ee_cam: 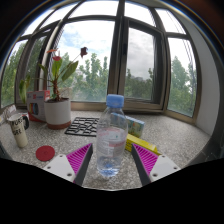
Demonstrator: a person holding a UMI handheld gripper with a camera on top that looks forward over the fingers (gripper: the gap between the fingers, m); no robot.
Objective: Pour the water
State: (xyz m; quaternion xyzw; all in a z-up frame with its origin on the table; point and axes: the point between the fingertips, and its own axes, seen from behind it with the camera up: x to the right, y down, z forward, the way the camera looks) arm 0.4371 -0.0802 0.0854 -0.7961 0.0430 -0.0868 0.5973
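the bottle (pixel 111 140) stands upright on the counter (pixel 180 135) between the jaws, which are spread wide, with a gap at either side of it; nothing is gripped. that centring looks meant for a squeeze around the bottle's middle, to lift it without tipping. its cap seems on, so pouring is not near. left of the bottle lie a red lid (pixel 45 153) and a mug (pixel 18 130), perhaps the target. behind the bottle sit a potted plant (pixel 57 95) and a dark grid mat (pixel 83 126).
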